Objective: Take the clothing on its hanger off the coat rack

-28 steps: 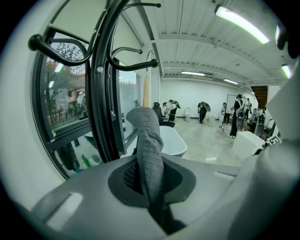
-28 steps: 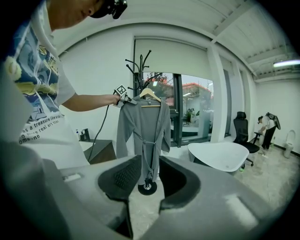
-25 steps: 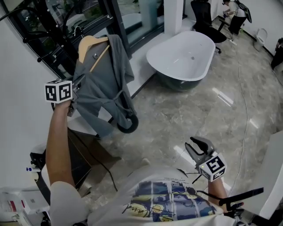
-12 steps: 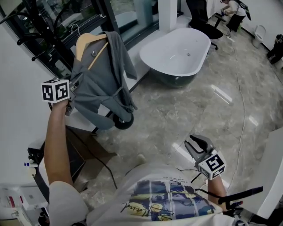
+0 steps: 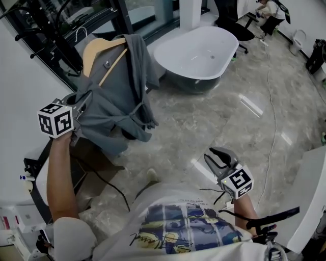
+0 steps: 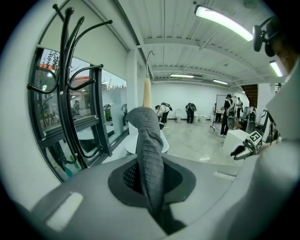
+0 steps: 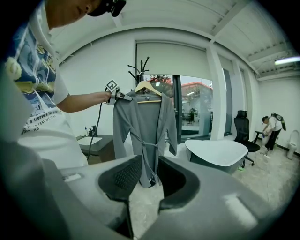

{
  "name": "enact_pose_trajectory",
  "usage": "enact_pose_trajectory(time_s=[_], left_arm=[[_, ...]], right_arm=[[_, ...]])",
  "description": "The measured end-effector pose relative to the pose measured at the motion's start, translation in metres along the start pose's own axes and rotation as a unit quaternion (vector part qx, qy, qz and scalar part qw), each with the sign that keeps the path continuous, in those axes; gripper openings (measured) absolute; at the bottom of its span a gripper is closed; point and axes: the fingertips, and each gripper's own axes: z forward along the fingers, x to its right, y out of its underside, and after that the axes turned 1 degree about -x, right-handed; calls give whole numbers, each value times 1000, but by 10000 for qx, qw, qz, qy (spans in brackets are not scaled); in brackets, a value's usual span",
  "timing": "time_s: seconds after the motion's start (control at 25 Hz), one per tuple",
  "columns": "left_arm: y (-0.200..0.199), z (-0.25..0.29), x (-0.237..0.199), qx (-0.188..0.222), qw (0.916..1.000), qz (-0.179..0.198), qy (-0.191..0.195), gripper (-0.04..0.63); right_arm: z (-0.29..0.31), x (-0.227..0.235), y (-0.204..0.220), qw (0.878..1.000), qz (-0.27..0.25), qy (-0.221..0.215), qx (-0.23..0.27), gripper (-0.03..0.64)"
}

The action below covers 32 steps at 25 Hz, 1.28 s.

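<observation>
A grey robe (image 5: 119, 94) hangs on a wooden hanger (image 5: 96, 47) held out in the air. My left gripper (image 5: 83, 103) is shut on the robe's shoulder at one end of the hanger. In the left gripper view the grey cloth (image 6: 150, 154) runs up between the jaws of that gripper (image 6: 150, 183), with the hanger's wood (image 6: 146, 93) and its wire hook above it. The black coat rack (image 6: 70, 79) stands apart to the left, with bare hooks. My right gripper (image 5: 215, 156) is low near my waist, open and empty. From the right gripper view (image 7: 147, 180) the robe (image 7: 143, 126) hangs full length.
A white bathtub (image 5: 196, 51) stands on the marble floor beyond the robe. A dark desk (image 5: 94, 163) with a cable sits under my left arm. A black office chair (image 5: 238, 28) and several people are farther back. Dark window frames (image 5: 127, 15) line the wall behind the rack.
My left gripper has drawn the robe and hanger away from the rack, toward me and a little lower. The right gripper has barely moved.
</observation>
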Motion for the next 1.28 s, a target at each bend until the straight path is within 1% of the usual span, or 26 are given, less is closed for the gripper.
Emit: enact_pose_trajectory(time_s=[0.12,0.36,0.48,0.68,0.8,0.92,1.28], left_arm=[[14,-17,36,49,10000,29,55,12],[35,-45,105,134,9996,128,218,12],[46,-58,127,123,9995,160,259,14],[65,-78,167,89,9994,171,295,12],[77,-87,192,37,9993,138,340,12],[92,-91,211,32,9990,115,439,12],[138,-105,257,-157,9973,249,668,12]], right_arm=[[-4,0,3,9997,-156,-136,-120,109],[-7,-9,8,9977,-334,-573,-149,100],[1,-16,11,9960,-388,-773,-221,97],[5,-27,8,9939,-440,-992,-221,95],[4,-35,8,9914,-473,-1199,-209,94],[5,-40,11,9900,-505,-1298,-218,92],[10,-61,6,9866,-536,-1528,-179,86]])
